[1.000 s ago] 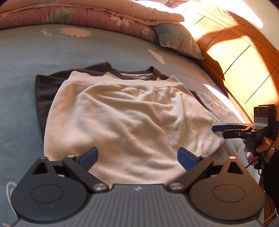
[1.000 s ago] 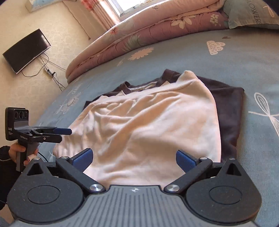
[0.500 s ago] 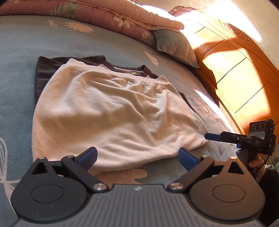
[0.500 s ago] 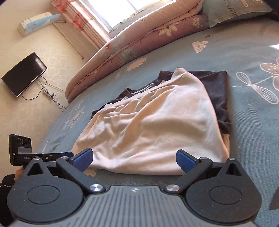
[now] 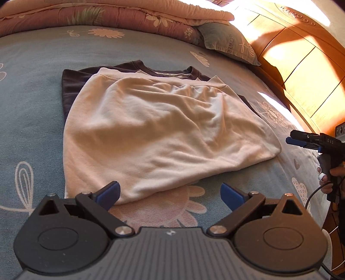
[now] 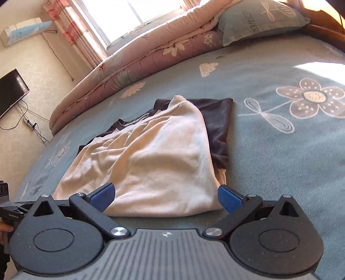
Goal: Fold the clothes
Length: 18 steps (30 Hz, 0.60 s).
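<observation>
A cream folded garment [image 5: 163, 133] [image 6: 155, 163] lies on top of a dark brown folded shirt [image 5: 71, 86] [image 6: 217, 120] on the blue flowered bed. My left gripper [image 5: 170, 192] is open, just short of the cream garment's near edge, with nothing between its fingers. My right gripper [image 6: 165, 197] is open too, its blue pads flanking the garment's near corner without touching it. The right gripper also shows at the right edge of the left wrist view [image 5: 301, 140], held by a hand.
A rolled pink floral quilt [image 5: 103, 17] and a blue-green pillow [image 5: 226, 43] lie at the head of the bed. A wooden headboard [image 5: 301, 64] runs along the right. A wall TV [image 6: 10, 90] and a window [image 6: 133, 15] are beyond the bed.
Both grippers have drawn back from over the cream garment to just off its near edge. The garment stays flat on the dark shirt.
</observation>
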### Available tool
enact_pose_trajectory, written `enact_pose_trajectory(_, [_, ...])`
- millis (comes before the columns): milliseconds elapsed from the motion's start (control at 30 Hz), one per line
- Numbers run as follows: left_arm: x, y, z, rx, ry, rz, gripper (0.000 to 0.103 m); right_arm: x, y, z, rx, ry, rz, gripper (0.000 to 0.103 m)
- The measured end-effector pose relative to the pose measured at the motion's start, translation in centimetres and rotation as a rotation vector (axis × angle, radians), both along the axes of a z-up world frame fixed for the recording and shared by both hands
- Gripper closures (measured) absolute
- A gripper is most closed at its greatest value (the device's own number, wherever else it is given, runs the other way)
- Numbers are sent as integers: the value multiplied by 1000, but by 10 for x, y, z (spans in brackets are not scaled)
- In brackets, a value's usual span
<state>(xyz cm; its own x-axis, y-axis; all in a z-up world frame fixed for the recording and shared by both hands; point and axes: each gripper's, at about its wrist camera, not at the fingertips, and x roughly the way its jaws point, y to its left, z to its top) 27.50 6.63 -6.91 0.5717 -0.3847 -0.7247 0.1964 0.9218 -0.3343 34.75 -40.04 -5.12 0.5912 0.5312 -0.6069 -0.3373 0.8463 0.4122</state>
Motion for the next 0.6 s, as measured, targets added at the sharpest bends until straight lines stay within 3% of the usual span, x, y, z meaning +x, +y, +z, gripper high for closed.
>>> enact_pose_trajectory(100, [-8,-13,4,25,-39,-30,4,20,4,-4,-69,-11,1,43])
enact_pose_trajectory(167, [-16,-20,4,58,-57,-44,4,29,1,-11,-78,4,13,52])
enact_pose_trajectory(300, [-25,-26,-1,96,-55,-42,4,36,2,-19,-128,17,46,81])
enact_pose_trajectory(367, [-26,-26,-4,92,-45,-39,4,37,4,-25,-192,17,40,81])
enact_pose_trajectory(567, [-25,-27,-2,87,-51,-38,4,34,-1,-32,-171,23,23,84])
enact_pose_trajectory(600, [-24,-27,-2,87,-49,-37,4,32,1,-31,-175,25,26,93])
